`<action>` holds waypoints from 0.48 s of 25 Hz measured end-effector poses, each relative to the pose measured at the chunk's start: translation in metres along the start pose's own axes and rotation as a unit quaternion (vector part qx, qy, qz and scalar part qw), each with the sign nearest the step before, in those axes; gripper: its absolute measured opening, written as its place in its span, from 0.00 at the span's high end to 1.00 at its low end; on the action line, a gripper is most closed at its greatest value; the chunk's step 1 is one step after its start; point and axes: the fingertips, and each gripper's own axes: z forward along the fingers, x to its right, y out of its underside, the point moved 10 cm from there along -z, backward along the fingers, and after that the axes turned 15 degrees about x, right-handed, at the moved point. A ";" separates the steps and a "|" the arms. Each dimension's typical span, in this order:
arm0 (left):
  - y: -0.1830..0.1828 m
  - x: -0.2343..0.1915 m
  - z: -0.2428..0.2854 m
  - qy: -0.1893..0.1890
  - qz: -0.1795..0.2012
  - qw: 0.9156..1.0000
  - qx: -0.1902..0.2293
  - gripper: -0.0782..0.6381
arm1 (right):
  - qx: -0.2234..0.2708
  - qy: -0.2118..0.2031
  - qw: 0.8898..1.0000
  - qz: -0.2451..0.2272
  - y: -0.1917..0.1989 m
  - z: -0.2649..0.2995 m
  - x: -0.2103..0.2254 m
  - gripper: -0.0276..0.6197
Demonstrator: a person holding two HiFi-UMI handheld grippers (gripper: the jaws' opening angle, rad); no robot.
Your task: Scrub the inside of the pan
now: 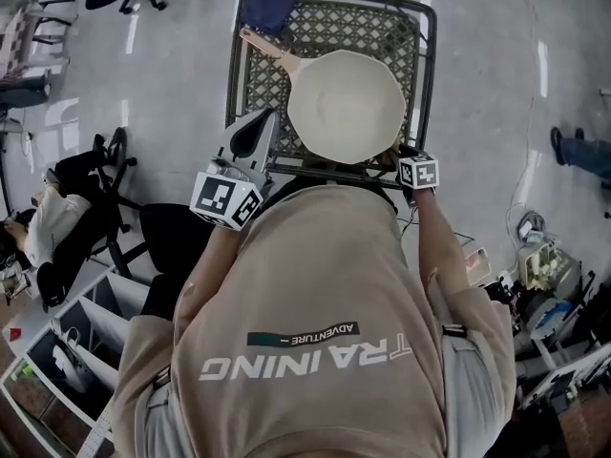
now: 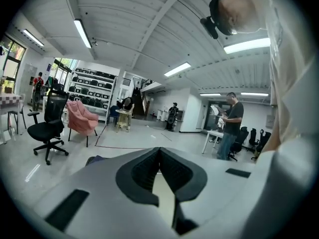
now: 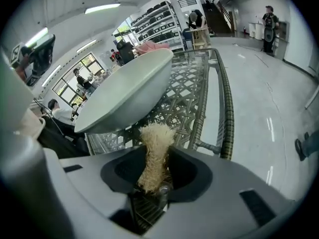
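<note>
Has the pan (image 1: 346, 103) flat on the lattice bench (image 1: 382, 27), mouth up, presumably so the inside can be reached from above. Holds nothing in the pan: only its bare cream inside shows. Turns its handle (image 1: 272, 51) out to the pan's far left, clear of both tools. Grips a tuft of pale fibre scrubber (image 3: 155, 131) upright between the jaws of the right claw (image 3: 156, 153), pads against both its sides, fibres sticking out ahead, ready to rub. Carries that claw just beside the pan's near right rim and below its lip, facing the outer wall, so has not yet begun scrubbing; probably needs to lift over the rim first. Holds the left claw (image 1: 260, 120) near the pan's near left rim, jaws together on nothing, likely ready to steady the pan. Leaves a dark blue thing (image 1: 272, 8) beyond the handle's end.
</note>
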 end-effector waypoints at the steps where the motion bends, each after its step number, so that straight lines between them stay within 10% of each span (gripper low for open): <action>1: -0.002 0.000 -0.004 -0.002 0.001 1.000 0.000 0.87 | -0.003 -0.003 1.000 0.000 0.000 0.002 -0.001 0.73; 12: -0.001 0.004 -0.009 -0.010 -0.012 0.999 0.029 0.87 | -0.007 0.030 1.000 0.004 -0.009 -0.022 0.002 0.81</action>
